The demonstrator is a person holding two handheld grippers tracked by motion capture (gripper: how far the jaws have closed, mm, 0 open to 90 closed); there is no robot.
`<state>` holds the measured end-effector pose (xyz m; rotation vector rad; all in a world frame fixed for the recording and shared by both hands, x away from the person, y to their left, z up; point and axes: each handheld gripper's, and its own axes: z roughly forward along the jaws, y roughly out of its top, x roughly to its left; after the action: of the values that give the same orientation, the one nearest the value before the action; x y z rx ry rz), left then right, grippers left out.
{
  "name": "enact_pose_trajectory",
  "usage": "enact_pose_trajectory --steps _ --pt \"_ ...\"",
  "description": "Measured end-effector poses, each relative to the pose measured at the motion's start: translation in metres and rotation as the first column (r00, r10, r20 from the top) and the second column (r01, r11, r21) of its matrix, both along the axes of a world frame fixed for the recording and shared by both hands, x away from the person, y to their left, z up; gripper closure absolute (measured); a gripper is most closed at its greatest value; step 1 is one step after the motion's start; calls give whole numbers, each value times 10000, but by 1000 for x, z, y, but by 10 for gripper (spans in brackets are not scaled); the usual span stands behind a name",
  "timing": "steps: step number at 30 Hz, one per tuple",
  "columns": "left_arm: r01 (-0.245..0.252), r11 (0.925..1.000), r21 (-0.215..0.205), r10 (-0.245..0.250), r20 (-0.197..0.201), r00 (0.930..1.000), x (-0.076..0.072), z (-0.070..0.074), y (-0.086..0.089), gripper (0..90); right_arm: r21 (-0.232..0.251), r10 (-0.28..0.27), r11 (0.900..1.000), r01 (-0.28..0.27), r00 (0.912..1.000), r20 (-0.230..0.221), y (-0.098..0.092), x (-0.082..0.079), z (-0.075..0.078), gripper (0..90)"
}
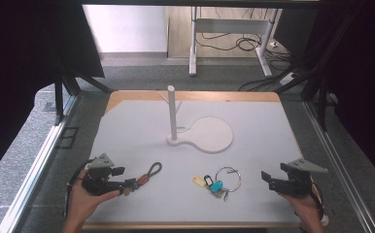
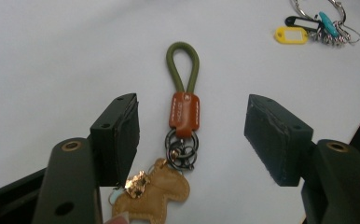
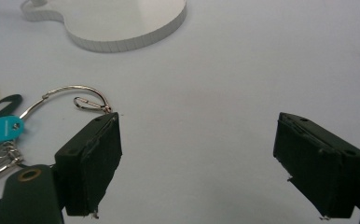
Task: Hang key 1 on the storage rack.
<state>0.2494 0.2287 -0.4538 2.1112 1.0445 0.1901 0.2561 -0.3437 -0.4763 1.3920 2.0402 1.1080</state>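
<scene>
A light, floppy keychain (image 2: 183,109) with a green cord loop lies flat on the white table (image 1: 253,136) between the left gripper's (image 2: 192,135) wide-apart jaws; its stiff brown leather collar looks the surest hold. Right gripper (image 3: 199,154), jaws apart, waits near the key ring (image 1: 219,180).

Lab or recording studio setup. Black curtains (image 1: 10,73) hang at left and right of the frame, with metal frame rails (image 1: 40,155) beside the white table (image 1: 253,145). Desk legs (image 1: 193,48) and loose cables (image 1: 234,43) sit at top center on grey carpet.
</scene>
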Motion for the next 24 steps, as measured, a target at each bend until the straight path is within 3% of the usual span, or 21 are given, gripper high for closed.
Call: enact_pose_trajectory --steps 4,9,14,16,24 --pt "168 9993 325 -173 151 9997 3 8 -8 331 -72 -63 10000 64 10000 30 -5 -9 2 170" --pt "675 9966 462 -670 -128 9977 16 19 -13 328 -166 -39 9999 40 10000 69 -7 -14 0 180" --pt "1133 9915 642 -1116 -293 9933 27 28 -22 328 -365 48 9993 -48 10000 11 -4 -15 -5 184" --pt "1426 9853 945 -1393 -404 9894 32 31 -27 328 -394 78 9992 -72 9998 164 -3 -17 -5 195" --pt "1591 9789 1280 -1517 -659 9862 41 31 -31 345 -333 40 9994 -21 9982 591 0 -21 -3 249"
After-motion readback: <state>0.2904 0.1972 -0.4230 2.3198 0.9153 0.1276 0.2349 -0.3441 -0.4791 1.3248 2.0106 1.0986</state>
